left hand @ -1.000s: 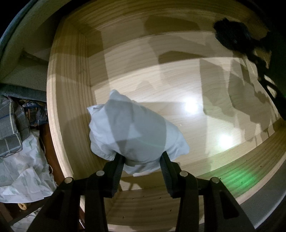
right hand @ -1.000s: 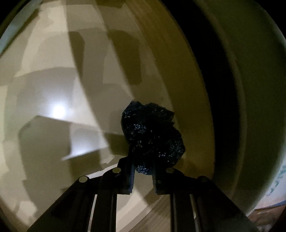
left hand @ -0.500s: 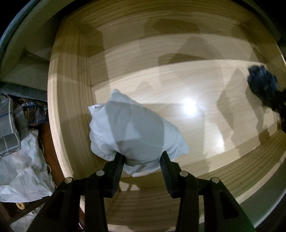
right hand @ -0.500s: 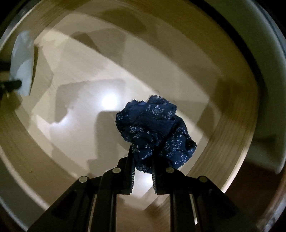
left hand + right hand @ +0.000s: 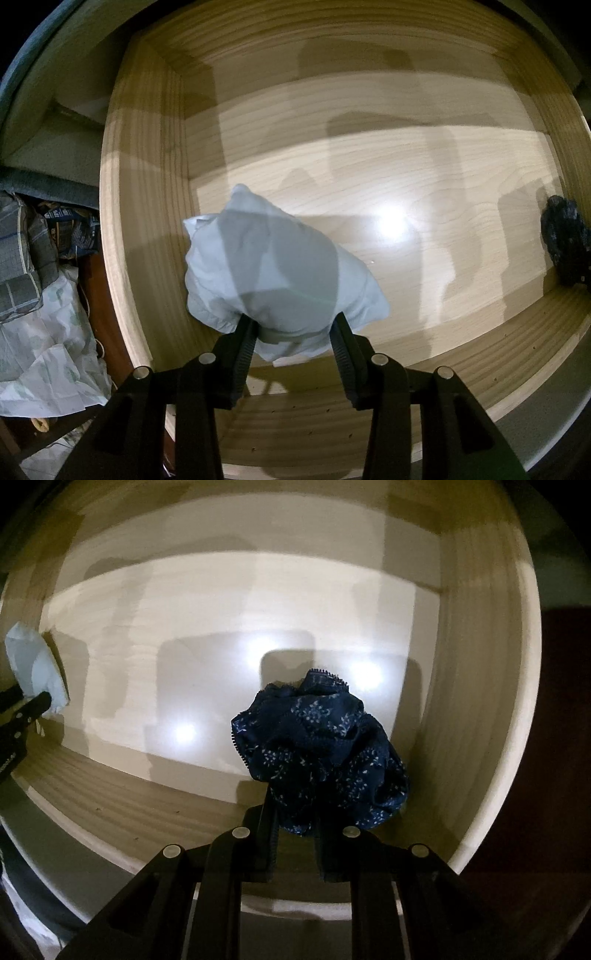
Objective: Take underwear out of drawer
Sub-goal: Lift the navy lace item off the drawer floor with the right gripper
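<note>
My left gripper (image 5: pixel 293 328) is shut on a white bundled piece of underwear (image 5: pixel 273 266) and holds it above the left side of the open wooden drawer (image 5: pixel 424 177). My right gripper (image 5: pixel 294 829) is shut on a dark blue floral piece of underwear (image 5: pixel 321 753) and holds it above the drawer's right side. The blue piece also shows at the right edge of the left wrist view (image 5: pixel 563 240). The white piece also shows at the left edge of the right wrist view (image 5: pixel 33 668). The drawer floor (image 5: pixel 229 620) is bare.
Left of the drawer lie a grey checked cloth (image 5: pixel 22 258), a crumpled white patterned sheet (image 5: pixel 48 354) and some printed packets (image 5: pixel 70 225). The drawer's wooden front wall (image 5: pixel 295 424) runs under the left gripper. A pale surface borders the drawer at the right (image 5: pixel 554 590).
My right gripper has carried the blue underwear back from the far right corner toward the drawer's front right and higher. The left gripper with the white piece has stayed still.
</note>
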The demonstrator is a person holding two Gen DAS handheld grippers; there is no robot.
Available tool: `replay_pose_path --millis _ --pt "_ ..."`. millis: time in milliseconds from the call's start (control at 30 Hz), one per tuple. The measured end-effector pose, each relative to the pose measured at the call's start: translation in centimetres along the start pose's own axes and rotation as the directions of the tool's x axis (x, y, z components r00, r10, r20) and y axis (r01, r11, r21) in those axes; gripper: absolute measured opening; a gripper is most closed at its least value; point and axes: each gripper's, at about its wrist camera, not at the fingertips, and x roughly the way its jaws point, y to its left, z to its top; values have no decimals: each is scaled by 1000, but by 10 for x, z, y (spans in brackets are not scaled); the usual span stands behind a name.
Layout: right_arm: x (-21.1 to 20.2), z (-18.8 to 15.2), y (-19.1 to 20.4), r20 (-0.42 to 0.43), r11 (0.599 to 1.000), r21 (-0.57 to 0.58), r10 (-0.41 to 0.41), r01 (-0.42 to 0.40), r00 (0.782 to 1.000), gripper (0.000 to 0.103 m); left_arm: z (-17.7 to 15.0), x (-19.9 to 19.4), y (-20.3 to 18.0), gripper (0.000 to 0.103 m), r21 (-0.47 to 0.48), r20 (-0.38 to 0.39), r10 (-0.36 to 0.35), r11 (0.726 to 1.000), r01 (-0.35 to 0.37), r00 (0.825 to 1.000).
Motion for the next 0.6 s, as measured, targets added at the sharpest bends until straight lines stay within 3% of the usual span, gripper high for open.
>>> replay_pose_path --millis 67,133,300,433,533,600 --pt "-2 -7 0 6 999 34 9 -10 1000 19 0 0 0 42 -1 1 -1 1000 1 1000" --pt "4 -40 4 22 999 47 11 -12 1000 19 0 0 0 42 -2 2 -2 1000 2 1000" --pt "-6 -53 21 71 998 47 33 -37 997 37 0 0 0 42 -2 3 -2 1000 2 1000" --pt "-12 -60 12 119 999 32 28 -32 992 49 0 0 0 42 -3 3 -2 1000 2 1000" --pt "-26 -52 10 172 999 36 -3 -4 985 66 0 0 0 42 -2 3 -1 1000 1 1000" --pt "-26 -44 19 190 999 34 -22 15 982 69 -1 0 0 42 -2 3 -1 1000 1 1000"
